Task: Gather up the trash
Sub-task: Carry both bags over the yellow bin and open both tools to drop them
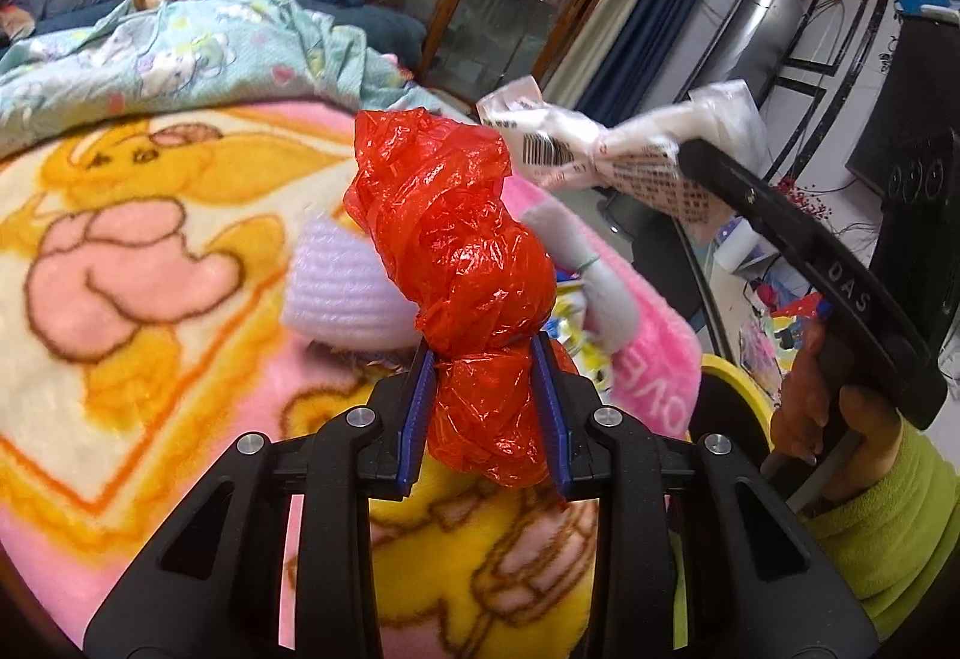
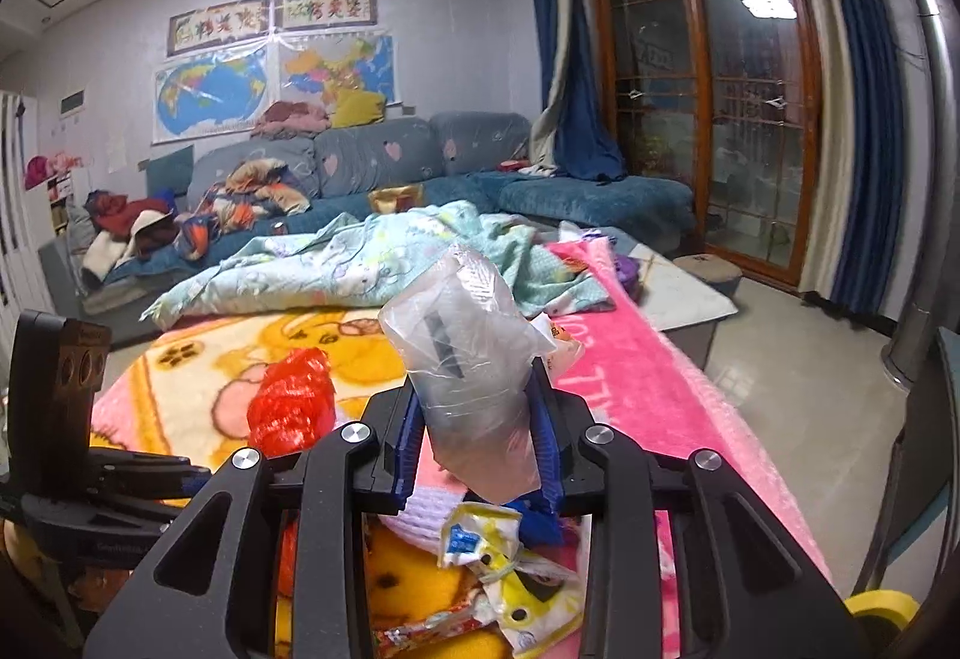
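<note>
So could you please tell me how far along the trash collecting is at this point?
Nothing visibly binned yet; no bin can be clearly made out. In hand: the left gripper is clamped on a crumpled red plastic bag, and the right gripper on a clear plastic bag, both lifted above the blanket. Left: loose wrappers on the blanket below the right jaws.

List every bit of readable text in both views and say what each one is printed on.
"DAS": on the right gripper arm, left wrist view.
"OVE", upside down: on the pink blanket edge.
Barcode and small print on the clear plastic wrapper: too blurred to read.
Framed calligraphy above the wall maps: too blurred to read.
Red plastic bag in the left gripper: no text.
</note>
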The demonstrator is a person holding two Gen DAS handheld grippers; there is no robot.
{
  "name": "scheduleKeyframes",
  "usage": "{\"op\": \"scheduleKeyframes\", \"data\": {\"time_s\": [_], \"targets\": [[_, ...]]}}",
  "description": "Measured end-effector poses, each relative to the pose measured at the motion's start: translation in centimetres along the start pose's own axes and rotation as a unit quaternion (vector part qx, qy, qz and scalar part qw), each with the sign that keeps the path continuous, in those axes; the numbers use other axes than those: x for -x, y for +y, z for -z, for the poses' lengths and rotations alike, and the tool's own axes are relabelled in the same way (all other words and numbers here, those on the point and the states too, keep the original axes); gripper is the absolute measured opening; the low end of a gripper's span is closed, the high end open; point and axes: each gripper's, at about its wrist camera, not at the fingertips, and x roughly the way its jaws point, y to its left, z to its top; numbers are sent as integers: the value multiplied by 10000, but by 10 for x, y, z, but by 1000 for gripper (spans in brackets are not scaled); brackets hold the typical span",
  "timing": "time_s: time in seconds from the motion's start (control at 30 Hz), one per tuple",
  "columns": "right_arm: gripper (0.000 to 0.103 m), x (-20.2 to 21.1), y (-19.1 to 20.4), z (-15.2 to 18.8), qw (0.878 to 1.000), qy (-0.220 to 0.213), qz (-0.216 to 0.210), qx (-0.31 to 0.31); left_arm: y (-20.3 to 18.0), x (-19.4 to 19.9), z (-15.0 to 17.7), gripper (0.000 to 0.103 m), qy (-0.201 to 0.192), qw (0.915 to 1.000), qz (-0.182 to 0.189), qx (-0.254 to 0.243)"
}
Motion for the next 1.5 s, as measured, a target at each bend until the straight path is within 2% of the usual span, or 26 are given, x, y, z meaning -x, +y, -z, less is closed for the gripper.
{"op": "scheduleKeyframes", "data": {"time_s": [0.43,0.77,1.1,1.5], "targets": [[30,70,-28,14,9972,-239,648,-293,-54,-9,-5,25,-35,9980,383,-496],[30,104,-50,37,9914,-189,1153,-585,-99,-22,-4,25,55,9935,694,-895],[30,139,-83,61,9783,-116,1845,-938,-140,-37,4,25,200,9869,1017,-1234],[30,178,-118,98,9551,118,2556,-1493,-186,-62,18,25,425,9776,1320,-1585]]}}
